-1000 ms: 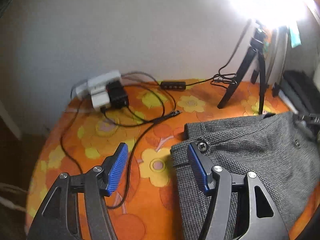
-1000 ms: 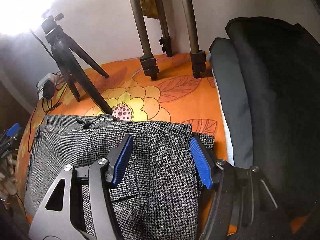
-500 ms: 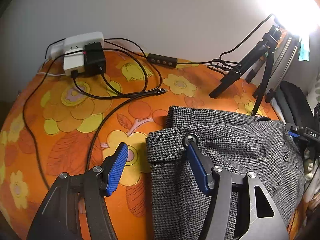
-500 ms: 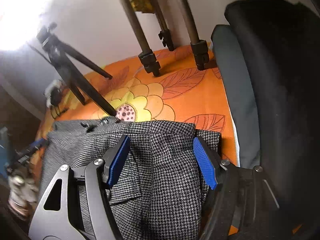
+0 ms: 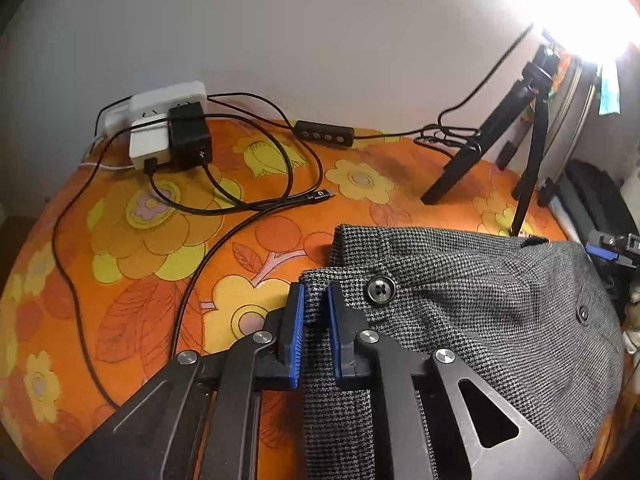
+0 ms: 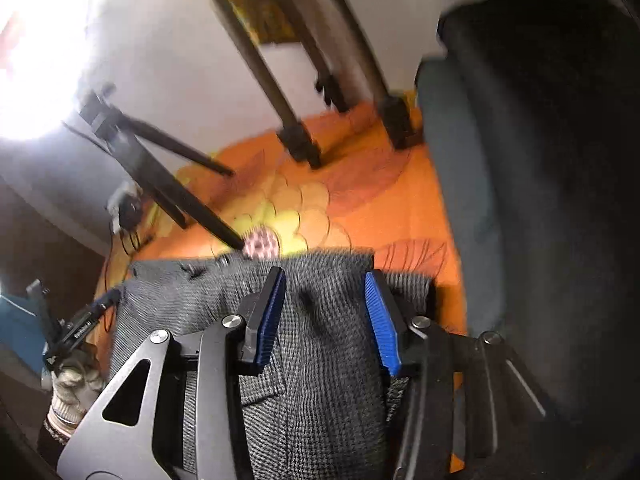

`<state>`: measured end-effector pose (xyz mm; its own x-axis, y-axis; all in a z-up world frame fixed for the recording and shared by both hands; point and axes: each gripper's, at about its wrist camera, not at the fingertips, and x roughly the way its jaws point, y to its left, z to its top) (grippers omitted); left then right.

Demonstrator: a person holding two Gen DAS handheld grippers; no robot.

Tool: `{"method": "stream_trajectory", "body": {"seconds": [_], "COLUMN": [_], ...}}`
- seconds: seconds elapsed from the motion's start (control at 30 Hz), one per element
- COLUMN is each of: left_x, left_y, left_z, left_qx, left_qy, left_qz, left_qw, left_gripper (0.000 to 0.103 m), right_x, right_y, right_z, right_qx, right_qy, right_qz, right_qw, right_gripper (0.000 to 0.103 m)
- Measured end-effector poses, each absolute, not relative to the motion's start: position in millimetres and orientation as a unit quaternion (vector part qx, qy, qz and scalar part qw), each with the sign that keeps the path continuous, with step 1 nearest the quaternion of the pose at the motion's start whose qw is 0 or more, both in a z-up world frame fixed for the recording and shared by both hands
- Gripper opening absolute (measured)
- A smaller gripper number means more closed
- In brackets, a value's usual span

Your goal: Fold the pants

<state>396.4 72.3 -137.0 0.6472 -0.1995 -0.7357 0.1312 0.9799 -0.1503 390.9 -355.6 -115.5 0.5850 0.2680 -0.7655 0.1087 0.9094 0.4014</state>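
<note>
Left gripper jaws now pinching pants waistband; right gripper jaws spread; orange floral cloth

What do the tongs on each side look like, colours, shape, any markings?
Both tongs, left and right, share one design: black angular linkage arms with triangular cut-outs and round silver pivot screws. Each ends in two fingers faced with ribbed bright blue pads. Seen from the right wrist view, the left one carries small white lettering, too blurred to read. No cables or sleeves show.
</note>
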Motion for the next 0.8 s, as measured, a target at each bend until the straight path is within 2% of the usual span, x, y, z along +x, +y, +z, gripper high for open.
{"method": "stream_trajectory", "body": {"seconds": [0.13, 0.3, 0.4, 0.43, 0.47, 0.5, 0.57, 0.63, 0.7, 0.73, 0.77, 0.8], "left_x": [395, 395, 395, 396, 395, 395, 395, 395, 395, 395, 395, 396], "left_y": [70, 72, 74, 74, 75, 76, 77, 80, 84, 84, 84, 83], "left_z": [-137, -134, -133, -133, -133, -133, -132, -132, -132, -132, -132, -133], "left_qx": [-0.027, -0.028, -0.033, -0.034, -0.038, -0.039, -0.044, -0.054, -0.065, -0.068, -0.068, -0.065], "left_qy": [0.405, 0.417, 0.416, 0.415, 0.414, 0.413, 0.413, 0.415, 0.421, 0.42, 0.42, 0.423], "left_qz": [-0.09, -0.099, -0.099, -0.099, -0.1, -0.1, -0.101, -0.102, -0.102, -0.104, -0.106, -0.106], "left_qw": [0.909, 0.903, 0.903, 0.904, 0.904, 0.904, 0.904, 0.902, 0.899, 0.899, 0.899, 0.898], "left_gripper": [0.009, 0.008, 0.008, 0.008, 0.008, 0.008, 0.008, 0.013, 0.031, 0.047, 0.052, 0.052], "right_x": [398, 413, 414, 412, 410, 409, 404, 400, 394, 391, 388, 387], "right_y": [-354, -340, -324, -320, -317, -315, -314, -318, -323, -325, -327, -327], "right_z": [-104, -123, -129, -128, -127, -126, -123, -121, -116, -113, -109, -106], "right_qx": [0.191, 0.153, 0.102, 0.092, 0.086, 0.079, 0.068, 0.075, 0.078, 0.078, 0.076, 0.076], "right_qy": [0.444, 0.469, 0.475, 0.473, 0.47, 0.473, 0.465, 0.46, 0.453, 0.449, 0.445, 0.441], "right_qz": [0.057, 0.054, 0.044, 0.046, 0.056, 0.058, 0.054, 0.057, 0.057, 0.053, 0.051, 0.05], "right_qw": [0.874, 0.868, 0.873, 0.875, 0.876, 0.875, 0.881, 0.883, 0.886, 0.889, 0.891, 0.893], "right_gripper": [0.049, 0.065, 0.064, 0.059, 0.038, 0.025, 0.018, 0.016, 0.014, 0.011, 0.008, 0.007]}}
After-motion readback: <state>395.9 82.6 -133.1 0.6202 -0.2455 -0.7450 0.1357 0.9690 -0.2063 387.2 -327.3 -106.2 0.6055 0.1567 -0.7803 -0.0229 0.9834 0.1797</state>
